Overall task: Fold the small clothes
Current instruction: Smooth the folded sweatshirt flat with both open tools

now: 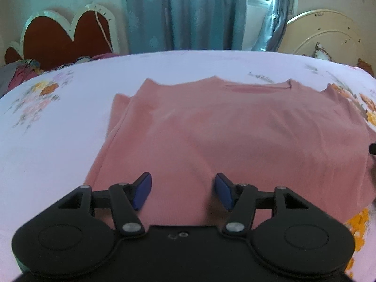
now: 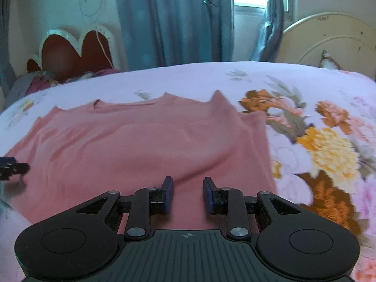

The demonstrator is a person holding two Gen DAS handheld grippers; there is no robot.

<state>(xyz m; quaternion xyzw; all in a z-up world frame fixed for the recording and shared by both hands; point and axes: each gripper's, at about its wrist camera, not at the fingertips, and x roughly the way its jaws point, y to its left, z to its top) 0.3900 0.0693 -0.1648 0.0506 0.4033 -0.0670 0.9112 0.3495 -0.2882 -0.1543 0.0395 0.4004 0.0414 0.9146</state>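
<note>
A pink shirt (image 1: 235, 131) lies flat on the floral bedsheet (image 1: 58, 129), neckline at the far side, sleeves folded in at both edges. My left gripper (image 1: 182, 189) is open and empty, hovering over the shirt's near hem on its left part. In the right wrist view the same shirt (image 2: 145, 145) fills the centre and left. My right gripper (image 2: 188, 193) is open and empty over the hem's right part. The left gripper's tip (image 2: 11, 168) shows at the left edge.
The bedsheet (image 2: 329, 141) has large flower prints on the right. A red heart-shaped headboard (image 1: 63, 35) and piled clothes (image 1: 21, 72) stand at the far left. Blue curtains (image 1: 183, 11) and a cream headboard (image 1: 329, 35) lie behind.
</note>
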